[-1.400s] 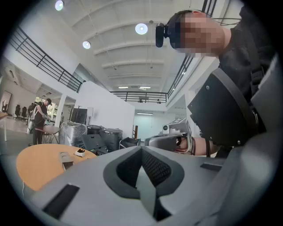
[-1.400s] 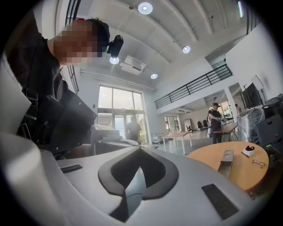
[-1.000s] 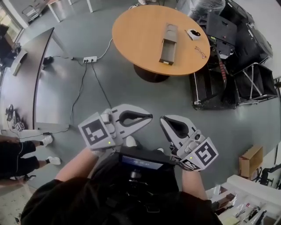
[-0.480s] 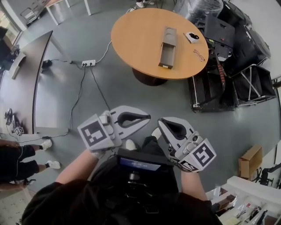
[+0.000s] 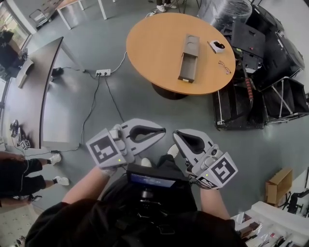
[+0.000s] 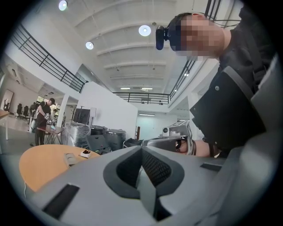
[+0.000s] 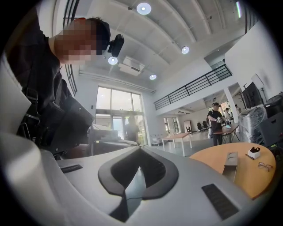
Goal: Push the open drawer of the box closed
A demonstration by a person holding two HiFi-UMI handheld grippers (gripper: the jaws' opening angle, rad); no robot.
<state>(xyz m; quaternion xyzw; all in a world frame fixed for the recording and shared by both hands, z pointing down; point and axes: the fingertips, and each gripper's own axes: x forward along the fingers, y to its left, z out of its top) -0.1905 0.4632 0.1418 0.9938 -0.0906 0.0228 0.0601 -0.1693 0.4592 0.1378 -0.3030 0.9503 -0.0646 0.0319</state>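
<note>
The smooth grey floor [image 5: 135, 103] fills the head view. Far ahead stands a round light-wood table [image 5: 154, 53] on a dark central foot, and right of it sits a heap of black equipment cases [image 5: 270, 53]. Along the left runs a long grey desk [image 5: 48, 96]. Between desk and table lies a white power strip [image 5: 101, 73], black cables trailing nearward. Near right, there's a brown cardboard box [image 5: 277, 185]. Overhead, round ceiling lamps [image 7: 143, 8] glow on a white ceiling, a black-railed gallery [image 7: 194, 86] lines the white wall, and tall windows [image 7: 117, 112] let in daylight.
</note>
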